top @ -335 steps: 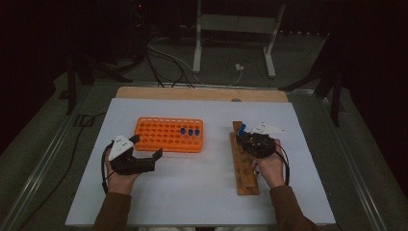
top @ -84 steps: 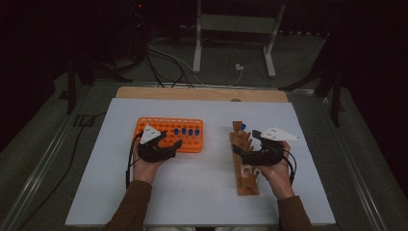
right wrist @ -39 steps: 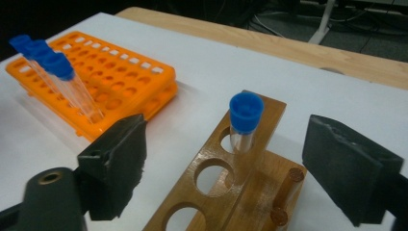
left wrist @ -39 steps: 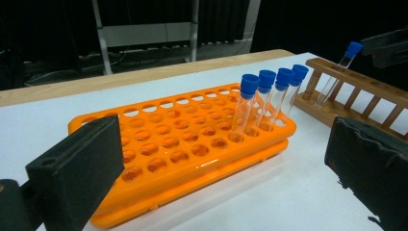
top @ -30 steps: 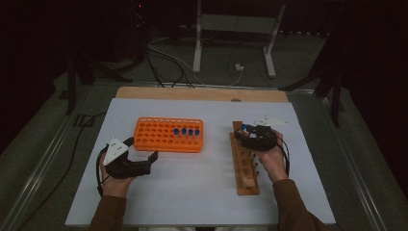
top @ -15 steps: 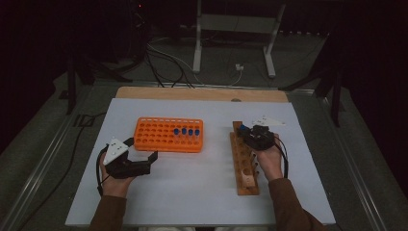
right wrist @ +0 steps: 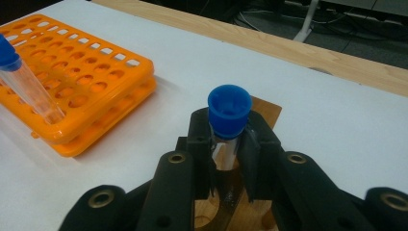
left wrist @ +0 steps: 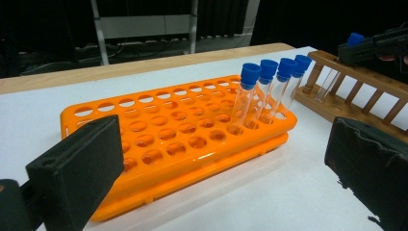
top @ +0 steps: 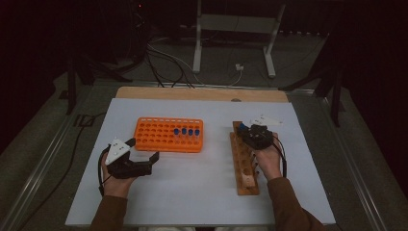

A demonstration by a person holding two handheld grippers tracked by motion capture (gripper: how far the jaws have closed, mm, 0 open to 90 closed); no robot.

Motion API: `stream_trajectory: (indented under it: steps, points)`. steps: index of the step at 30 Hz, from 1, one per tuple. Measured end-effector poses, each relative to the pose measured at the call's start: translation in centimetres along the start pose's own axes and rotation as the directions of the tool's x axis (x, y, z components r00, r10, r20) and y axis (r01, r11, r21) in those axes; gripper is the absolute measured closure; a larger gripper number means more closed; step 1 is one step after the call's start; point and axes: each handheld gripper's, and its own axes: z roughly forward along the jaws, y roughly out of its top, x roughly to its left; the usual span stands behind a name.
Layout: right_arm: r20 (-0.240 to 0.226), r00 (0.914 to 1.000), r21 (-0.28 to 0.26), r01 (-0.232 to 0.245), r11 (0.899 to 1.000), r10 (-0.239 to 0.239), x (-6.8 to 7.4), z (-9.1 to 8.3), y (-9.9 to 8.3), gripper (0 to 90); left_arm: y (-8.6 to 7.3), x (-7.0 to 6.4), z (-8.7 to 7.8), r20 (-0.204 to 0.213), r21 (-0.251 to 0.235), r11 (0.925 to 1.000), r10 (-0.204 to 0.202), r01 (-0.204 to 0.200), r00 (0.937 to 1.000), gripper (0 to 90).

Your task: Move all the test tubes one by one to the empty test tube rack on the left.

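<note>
An orange tube rack [top: 163,136] lies left of centre and holds several blue-capped tubes [top: 185,131] in its right part. My left gripper [top: 145,155] rests just in front of that rack's near left corner. In the left gripper view it [left wrist: 223,163] is open wide, facing the orange rack [left wrist: 159,130] and the tubes [left wrist: 269,86], with nothing between its jaws. A wooden rack [top: 243,166] lies to the right. At its far end my right gripper [top: 246,131] is shut on a blue-capped tube [right wrist: 229,113] that stands in the wooden rack [right wrist: 250,214].
The white table top [top: 202,192] ends in a wooden strip [top: 202,94] at the far edge. Behind the table a metal stand [top: 231,43] and cables lie on the dark floor. In the left gripper view the wooden rack [left wrist: 356,84] is at the upper right.
Since 2.8 s ago my left gripper has drawn back from the orange rack toward the near left. The right gripper has crept toward the wooden rack's far end; little differs in the last half second.
</note>
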Motion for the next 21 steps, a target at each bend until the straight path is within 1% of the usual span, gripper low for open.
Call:
stream_trajectory:
  steps: [6, 11, 16, 21]
  points:
    - [0.005, 1.0, -0.019, -0.008, 1.0, 0.008, -0.1, -0.7, 0.3, 76.6, 0.0, -0.1, 0.1, -0.001, 0.004, 1.0, 0.001, -0.001, 1.0, 0.8]
    - [0.005, 1.0, -0.032, 0.002, 1.0, -0.001, -0.1, -1.5, 0.8, 76.6, 0.2, -0.4, 0.3, 0.003, 0.012, 0.9999, 0.008, -0.008, 1.0, 0.8]
    - [0.003, 0.9999, -0.043, 0.011, 0.999, -0.011, 0.0, -2.2, 1.3, 76.6, 0.6, -0.8, 0.7, 0.028, 0.024, 0.9995, 0.019, -0.019, 0.9994, 1.5]
    - [0.007, 0.9998, -0.058, 0.021, 0.998, -0.021, -0.1, -3.0, 2.1, 76.6, 1.2, -1.2, 1.0, 0.036, 0.019, 0.9993, 0.032, -0.033, 0.9988, 1.5]
